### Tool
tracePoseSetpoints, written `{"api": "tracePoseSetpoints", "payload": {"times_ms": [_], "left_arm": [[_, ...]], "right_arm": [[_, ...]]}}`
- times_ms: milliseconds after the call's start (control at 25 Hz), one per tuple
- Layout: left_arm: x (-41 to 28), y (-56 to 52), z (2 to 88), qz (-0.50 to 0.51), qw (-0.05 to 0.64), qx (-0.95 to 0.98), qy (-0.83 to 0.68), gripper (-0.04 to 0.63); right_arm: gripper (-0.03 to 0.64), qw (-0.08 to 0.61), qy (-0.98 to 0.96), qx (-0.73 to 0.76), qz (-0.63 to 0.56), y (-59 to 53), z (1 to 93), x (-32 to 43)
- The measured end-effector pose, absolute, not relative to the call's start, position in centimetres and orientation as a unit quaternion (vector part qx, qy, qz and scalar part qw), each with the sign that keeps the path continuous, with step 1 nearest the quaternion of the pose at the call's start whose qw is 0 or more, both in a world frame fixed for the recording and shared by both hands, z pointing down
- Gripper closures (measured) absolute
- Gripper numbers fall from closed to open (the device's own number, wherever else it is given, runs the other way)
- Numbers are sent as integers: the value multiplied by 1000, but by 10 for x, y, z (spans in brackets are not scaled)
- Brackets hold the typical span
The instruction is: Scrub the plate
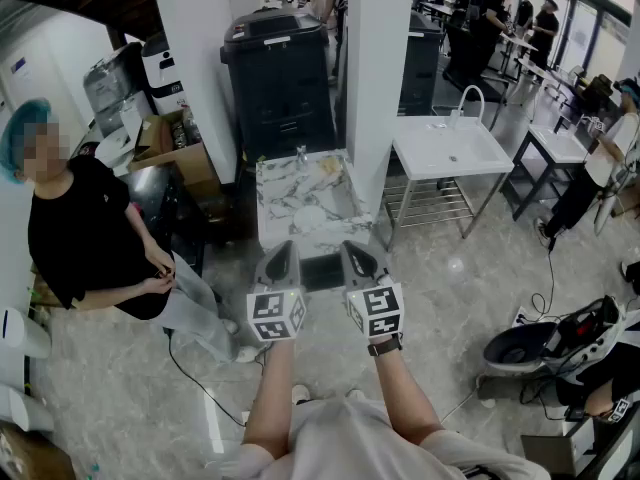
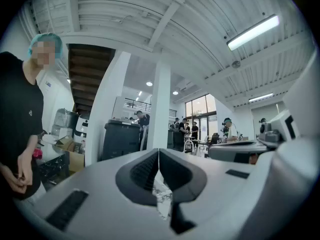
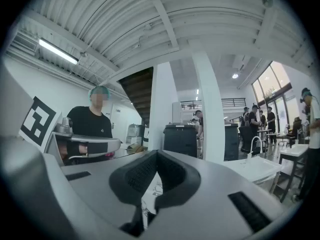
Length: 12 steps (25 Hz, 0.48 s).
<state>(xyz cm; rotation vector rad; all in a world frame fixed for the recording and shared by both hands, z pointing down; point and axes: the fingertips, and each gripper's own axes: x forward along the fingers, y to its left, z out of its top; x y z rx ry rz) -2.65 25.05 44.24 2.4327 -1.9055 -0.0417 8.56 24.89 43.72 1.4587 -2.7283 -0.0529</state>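
My two grippers are held level, side by side, in front of my body, and both point at a marble-topped table. The left gripper is shut, its black pads meeting with nothing between them. The right gripper is shut and empty too. On the table's far end stand a small tap and a yellowish thing, too small to name. I cannot make out a plate in any view. A dark rectangle lies at the table's near end, between the grippers.
A person in black with a teal hair cover stands at the left, close to the table. Behind it are a white pillar and a black copier. A white sink on a metal frame stands to the right. Cables cross the floor.
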Motion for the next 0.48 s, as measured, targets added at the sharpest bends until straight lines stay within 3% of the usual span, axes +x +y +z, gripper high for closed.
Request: {"api": "tracePoseSetpoints", "payload": {"times_ms": [480], "left_arm": [[23,257,451,-17,33,786,-617,583]], "right_arm": [[607,16,-882,470,-21,262,438,137]]}}
